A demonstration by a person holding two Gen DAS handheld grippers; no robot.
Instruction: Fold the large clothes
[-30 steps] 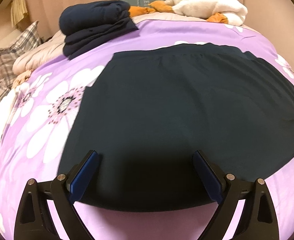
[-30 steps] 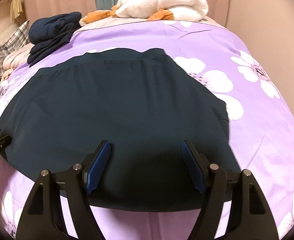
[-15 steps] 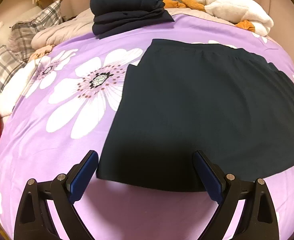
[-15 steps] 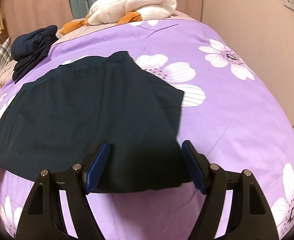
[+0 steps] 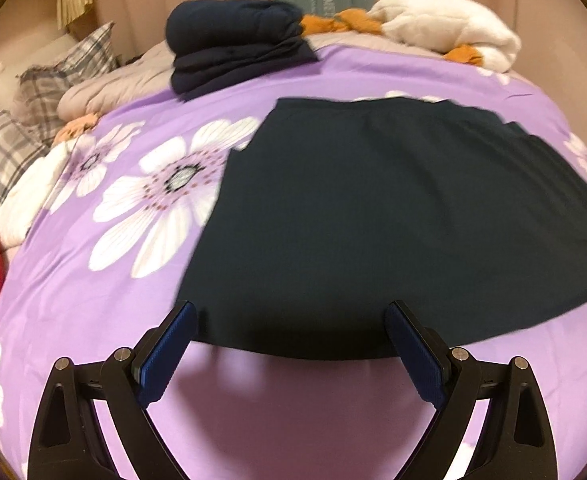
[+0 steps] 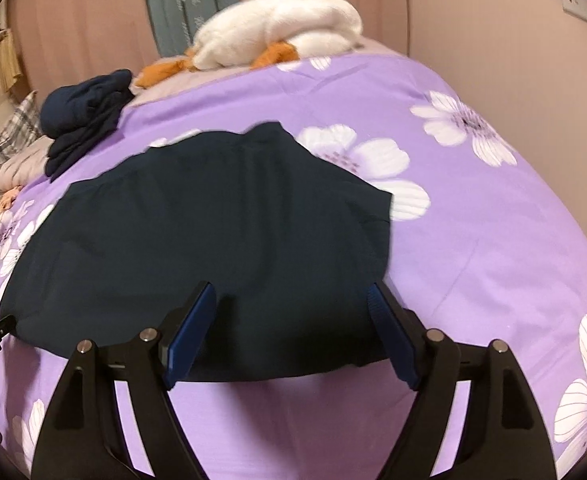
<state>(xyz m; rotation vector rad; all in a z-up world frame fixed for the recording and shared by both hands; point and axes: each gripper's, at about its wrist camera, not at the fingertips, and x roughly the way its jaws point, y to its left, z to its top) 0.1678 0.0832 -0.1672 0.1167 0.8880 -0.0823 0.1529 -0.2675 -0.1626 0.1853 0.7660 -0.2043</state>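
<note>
The dark garment (image 5: 393, 216) is spread flat on the purple floral bedspread (image 5: 105, 280), its near hem lying just beyond the fingertips of both grippers. The left gripper (image 5: 289, 344) is held wide apart, grasping nothing. The right gripper (image 6: 291, 328) is opening, with nothing pinched between its pads.

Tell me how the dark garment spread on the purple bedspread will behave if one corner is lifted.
The dark garment lies flat against the flowered bedspread and follows its curve, so it is probably floppy and would drape from a lifted corner. It looks thin, so likely light. Its near hem lies smooth, so it may slide rather than bunch.
</note>
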